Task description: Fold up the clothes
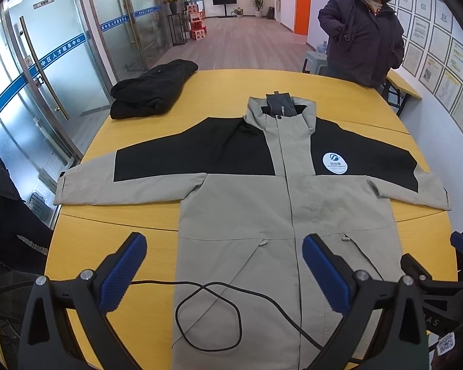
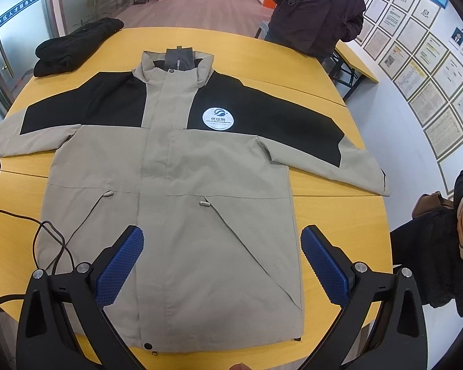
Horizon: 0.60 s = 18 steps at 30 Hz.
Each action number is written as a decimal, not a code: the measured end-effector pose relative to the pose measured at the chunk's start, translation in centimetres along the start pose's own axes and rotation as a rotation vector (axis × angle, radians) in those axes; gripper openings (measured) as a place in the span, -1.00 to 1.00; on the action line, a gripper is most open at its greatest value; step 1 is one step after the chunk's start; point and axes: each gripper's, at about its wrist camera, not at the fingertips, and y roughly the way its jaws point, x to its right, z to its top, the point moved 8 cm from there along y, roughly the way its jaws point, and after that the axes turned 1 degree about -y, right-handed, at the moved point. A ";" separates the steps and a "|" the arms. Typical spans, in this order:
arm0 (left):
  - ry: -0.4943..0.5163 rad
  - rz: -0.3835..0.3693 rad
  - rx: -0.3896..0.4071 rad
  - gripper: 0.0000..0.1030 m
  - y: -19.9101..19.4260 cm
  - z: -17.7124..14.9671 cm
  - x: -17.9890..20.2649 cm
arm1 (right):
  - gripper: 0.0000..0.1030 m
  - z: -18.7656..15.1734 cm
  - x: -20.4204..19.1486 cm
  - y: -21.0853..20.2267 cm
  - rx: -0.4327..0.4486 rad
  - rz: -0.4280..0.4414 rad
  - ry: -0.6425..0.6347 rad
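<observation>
1. Left wrist view shows the left claw [image 1: 223,265] spread wide and grasping nothing, hanging above the lower left part of a beige-and-black jacket [image 1: 262,203] that lies face up and zipped on the yellow counter [image 1: 114,246].
2. Right wrist view shows the right claw [image 2: 222,262] likewise released and empty, poised over the lower right part of the same jacket [image 2: 176,169], close to its hem.
3. The jacket's long axis runs straight away from both claws: hem nearest, collar and hood [image 1: 279,108] farthest, both sleeves spread out sideways across the counter.
4. The left sleeve cuff [image 1: 68,188] lies forward and to the left of the left claw; the right sleeve cuff [image 2: 376,178] lies forward and to the right of the right claw. Each claw is therefore the nearer one for its own sleeve.
5. Judgement: folding has not begun, and a likely first move is for each claw to reach outward and forward to its sleeve and bring it in across the chest.
6. A thin black cable [image 1: 206,314] loops over the jacket's lower left, just beneath the left claw, and could snag in a fold.
7. A black garment [image 1: 151,89] sits bundled at the far left of the counter, well apart from the jacket.
</observation>
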 end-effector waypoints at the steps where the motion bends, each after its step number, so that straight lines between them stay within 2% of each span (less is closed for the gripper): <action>1: 0.001 -0.001 0.003 1.00 -0.2 0.1 0.1 | 0.99 0.1 0.0 -0.1 0.003 0.002 0.000; 8: 0.009 -0.008 0.019 1.00 -0.7 0.6 0.7 | 0.99 0.5 -0.1 -0.5 0.014 0.009 0.003; 18: -0.012 -0.001 0.003 1.00 0.1 0.8 1.3 | 0.99 0.8 0.3 0.4 0.006 0.021 -0.009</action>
